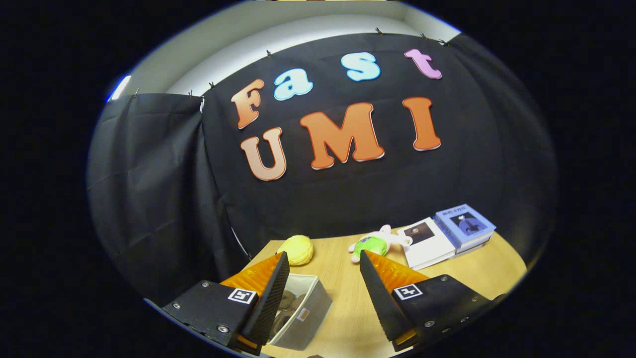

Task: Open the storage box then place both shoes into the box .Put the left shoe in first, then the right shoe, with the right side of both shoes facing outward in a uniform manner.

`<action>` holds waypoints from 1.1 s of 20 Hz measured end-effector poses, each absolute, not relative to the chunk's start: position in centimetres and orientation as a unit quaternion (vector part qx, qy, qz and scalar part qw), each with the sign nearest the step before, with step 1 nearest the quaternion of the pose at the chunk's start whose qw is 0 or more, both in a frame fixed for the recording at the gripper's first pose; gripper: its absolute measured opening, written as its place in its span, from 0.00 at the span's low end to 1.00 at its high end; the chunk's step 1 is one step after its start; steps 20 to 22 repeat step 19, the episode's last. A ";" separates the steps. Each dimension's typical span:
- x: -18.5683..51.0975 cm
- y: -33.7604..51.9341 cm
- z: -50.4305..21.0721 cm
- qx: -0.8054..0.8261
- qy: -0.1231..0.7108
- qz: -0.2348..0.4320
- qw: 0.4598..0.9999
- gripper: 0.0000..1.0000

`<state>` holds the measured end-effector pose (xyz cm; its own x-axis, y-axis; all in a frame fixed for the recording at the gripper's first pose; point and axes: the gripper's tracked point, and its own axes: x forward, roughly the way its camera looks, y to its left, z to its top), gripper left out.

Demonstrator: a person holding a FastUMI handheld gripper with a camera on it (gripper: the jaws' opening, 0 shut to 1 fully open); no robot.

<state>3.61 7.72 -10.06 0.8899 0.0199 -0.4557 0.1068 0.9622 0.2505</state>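
The tool (324, 261) hangs above the table (343, 308) with its fingers spread wide and nothing between them; it grips no object. Under the left finger sits the storage box (310, 311), a pale open-topped bin near the table's left edge, and dark rounded shapes inside it look like shoes (288, 304), though the finger hides much of the interior, so I cannot tell whether one or both are in, nor which way they face. Toward the table's far edge lie a yellow plush (296, 249) and a green and pink soft toy (373, 244); books (449, 232) are stacked at the far right corner. The risk, as I judge it: a descent from here could catch the box wall on the left finger and tip or shove the light bin; a shoe lying crooked could go unnoticed.
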 end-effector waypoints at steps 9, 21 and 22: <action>-0.3 1.6 -4.0 0.004 0.134 -0.033 0.990 0.89; -3.4 -2.0 0.8 0.005 0.062 -0.048 0.997 0.92; -3.4 -2.0 0.8 0.005 0.062 -0.048 0.997 0.92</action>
